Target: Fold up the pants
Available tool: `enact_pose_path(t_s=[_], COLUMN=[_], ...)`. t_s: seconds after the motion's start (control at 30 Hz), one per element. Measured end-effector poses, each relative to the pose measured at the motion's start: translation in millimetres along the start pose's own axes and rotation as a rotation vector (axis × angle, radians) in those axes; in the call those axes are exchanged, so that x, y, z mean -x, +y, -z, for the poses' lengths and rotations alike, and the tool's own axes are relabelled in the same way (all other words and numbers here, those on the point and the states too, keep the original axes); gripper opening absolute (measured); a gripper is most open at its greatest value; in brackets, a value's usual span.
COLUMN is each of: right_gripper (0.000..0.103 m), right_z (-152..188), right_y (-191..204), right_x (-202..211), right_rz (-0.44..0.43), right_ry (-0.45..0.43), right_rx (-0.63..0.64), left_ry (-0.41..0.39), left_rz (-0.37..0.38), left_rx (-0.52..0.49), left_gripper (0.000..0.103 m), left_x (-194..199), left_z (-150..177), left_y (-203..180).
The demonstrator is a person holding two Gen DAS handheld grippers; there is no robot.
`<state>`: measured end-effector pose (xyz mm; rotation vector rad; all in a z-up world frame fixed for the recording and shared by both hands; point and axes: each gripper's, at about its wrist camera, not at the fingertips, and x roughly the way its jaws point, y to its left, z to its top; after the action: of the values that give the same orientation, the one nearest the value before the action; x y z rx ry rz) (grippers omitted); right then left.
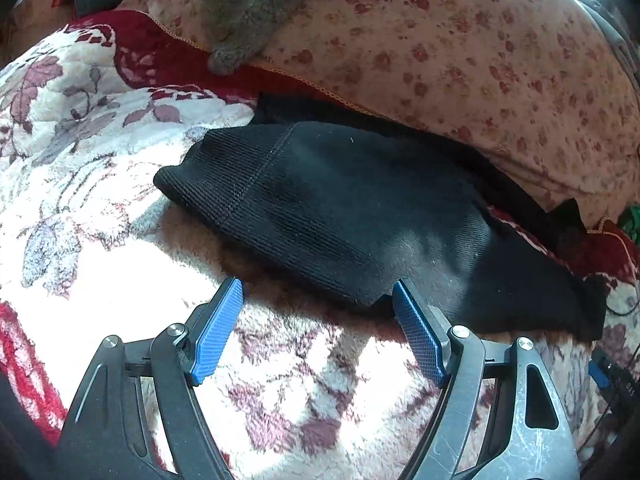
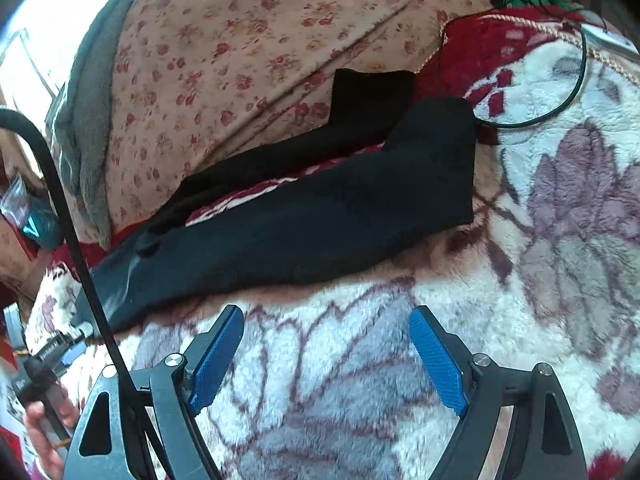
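Black pants (image 1: 344, 208) lie spread on a fluffy white and red flowered blanket (image 1: 100, 184). In the left wrist view the ribbed waistband points left and the legs run right. My left gripper (image 1: 318, 292) is open and empty, its right pad at the pants' near edge. In the right wrist view the pants (image 2: 320, 216) lie with two legs apart, the far leg against a flowered quilt. My right gripper (image 2: 326, 316) is open and empty, just in front of the pants over the blanket (image 2: 400, 360).
A pink flowered quilt (image 1: 460, 60) with a grey cloth (image 1: 248, 12) on it rises behind the pants. A black cable (image 2: 576, 92) loops on the blanket at the right. The other hand-held gripper (image 2: 52, 360) shows at the left edge.
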<state>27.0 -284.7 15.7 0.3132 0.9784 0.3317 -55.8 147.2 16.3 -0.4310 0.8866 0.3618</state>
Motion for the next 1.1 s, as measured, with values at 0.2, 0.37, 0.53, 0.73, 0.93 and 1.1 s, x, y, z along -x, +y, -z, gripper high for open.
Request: enact_pose_path(t_s=[0.2,0.37,0.53,0.73,0.93,1.1], right_gripper=[0.084,0.084,0.058,0.011,0.008,0.008], right_z=[-14.7,-25.8,-33.4,-34.8,-35.7,-33.0], right_y=[-6.3,-16.7,-27.1,-38.2,-22.9,-12.2], right_x=[-19.9,-31.4,-36.9,-37.8,-21.8,-4.7], right_rz=[-0.056,-0.136,-0.185,-0.203,-0.209,-0.243], right_ry=[-0.001,-0.037,-0.063,-0.073,-0.103,-0.115], right_rx=[-0.020,-0.062,-0.118,-0.189,-0.121,-0.100], left_ry=[0.000,0.022,0.053,0.043,-0.015,-0.013], left_rz=[0.008,0.019,0.036,0.095,0.116,0.124], left_rx=[0.002,0.030,0.046,0.054,-0.009,-0.018], left_gripper=[0.078,0.078,0.078,0.013,0.010,0.010], left_x=[-9.0,-21.5,-33.7,-38.1,-12.9,8.2], left_z=[-11.5,-29.2,-43.1,-50.0,-54.9,-59.3], left_y=[-3.1,-1.6,-1.9,-0.9,-10.6,-1.5])
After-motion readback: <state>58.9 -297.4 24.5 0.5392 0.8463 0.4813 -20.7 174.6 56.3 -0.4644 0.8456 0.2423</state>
